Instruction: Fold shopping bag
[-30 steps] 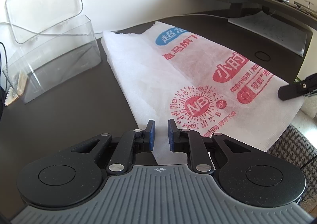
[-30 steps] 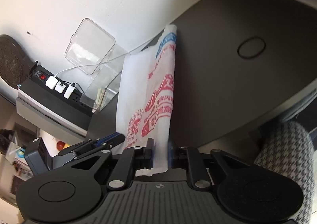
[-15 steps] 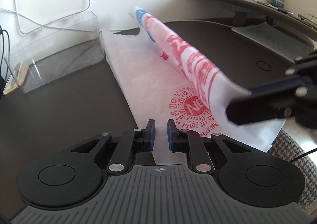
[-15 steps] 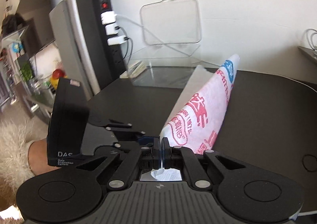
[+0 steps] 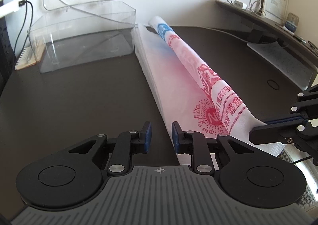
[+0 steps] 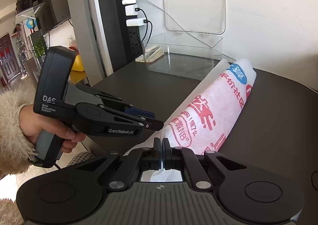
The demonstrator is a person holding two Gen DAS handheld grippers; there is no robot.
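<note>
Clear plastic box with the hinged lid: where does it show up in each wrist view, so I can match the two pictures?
Left wrist: the clear plastic box is upper left, lid open against the wall, just left of the shopping bag's far end.
Right wrist: the box is upper centre, behind the bag's far end, right of the power strip.
Shared landmark: the bag's blue round print, near the box in both.

We see the shopping bag point(image 5: 178, 85) as a long white non-woven sheet printed with red characters, a red round code and a blue badge at its far end. It lies lengthwise on the dark surface point(image 5: 79, 95), its right edge lifted and curled leftward over the flat lower layer, the near corner raised off the surface.
</note>
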